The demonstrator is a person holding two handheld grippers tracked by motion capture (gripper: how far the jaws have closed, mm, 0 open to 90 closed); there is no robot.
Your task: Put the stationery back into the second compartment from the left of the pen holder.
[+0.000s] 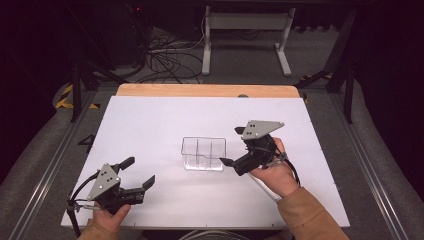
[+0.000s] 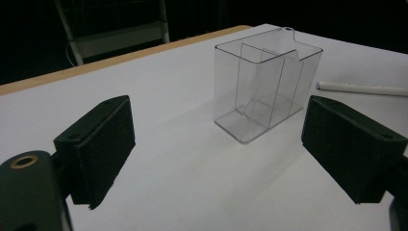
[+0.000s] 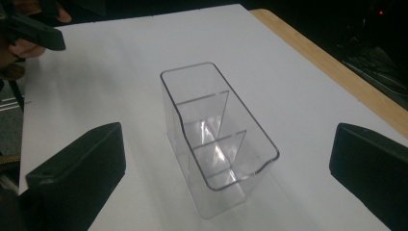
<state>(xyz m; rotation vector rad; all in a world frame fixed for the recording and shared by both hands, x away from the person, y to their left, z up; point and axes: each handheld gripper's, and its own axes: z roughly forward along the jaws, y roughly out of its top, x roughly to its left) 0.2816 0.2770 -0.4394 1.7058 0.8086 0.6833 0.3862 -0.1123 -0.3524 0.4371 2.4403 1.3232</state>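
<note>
A clear plastic box [image 1: 203, 153] with three compartments stands upright in the middle of the white table top [image 1: 165, 120]. My left gripper [image 1: 141, 171] hovers near the front left corner, open, pointing toward the box from some distance. In the left gripper view the box [image 2: 267, 91] stands beyond the two spread jaws. My right gripper [image 1: 231, 146] is just right of the box, open, nothing between its fingers. In the right gripper view the box [image 3: 216, 139] sits between and ahead of the wide-open jaws, and its compartments hold nothing.
A wooden strip [image 1: 207, 90] runs along the table's far edge. A thin white rod [image 2: 361, 88] lies on the table past the box. Beyond the table are a white stand [image 1: 245, 30] and cables on the floor [image 1: 167, 60].
</note>
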